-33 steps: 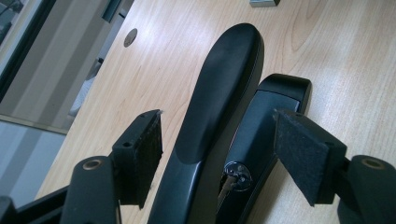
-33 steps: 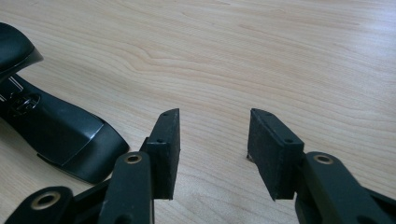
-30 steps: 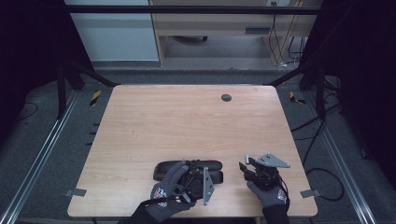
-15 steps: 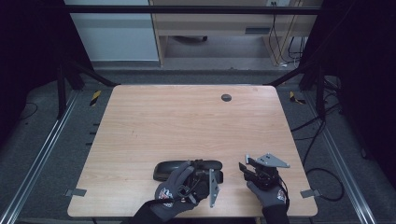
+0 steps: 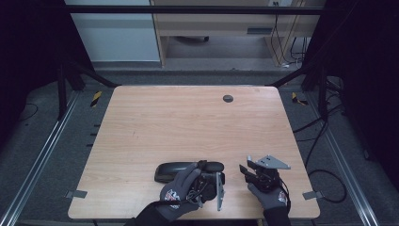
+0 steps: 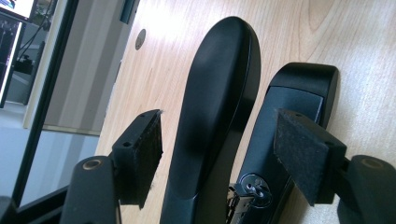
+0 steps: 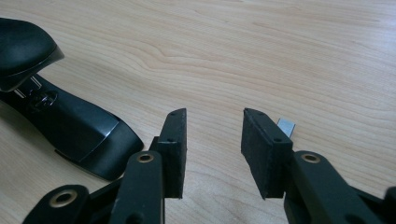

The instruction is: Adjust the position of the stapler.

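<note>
We straddled the stapler [image 6: 219, 116] with the left gripper [image 6: 224, 154], jaws spread, to grasp it, while beside it the right gripper [image 7: 212, 149], empty, had just been narrowing.

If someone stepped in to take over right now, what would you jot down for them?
Left gripper: jaws open around the black stapler, its top arm between the pads, not yet pinched.
Right gripper: jaws have just been closing, nothing between them; it sits to the stapler's right.
Stapler lies on its side near the front edge of the table.
Done: left gripper lined up. Left: probably close and lift.
</note>
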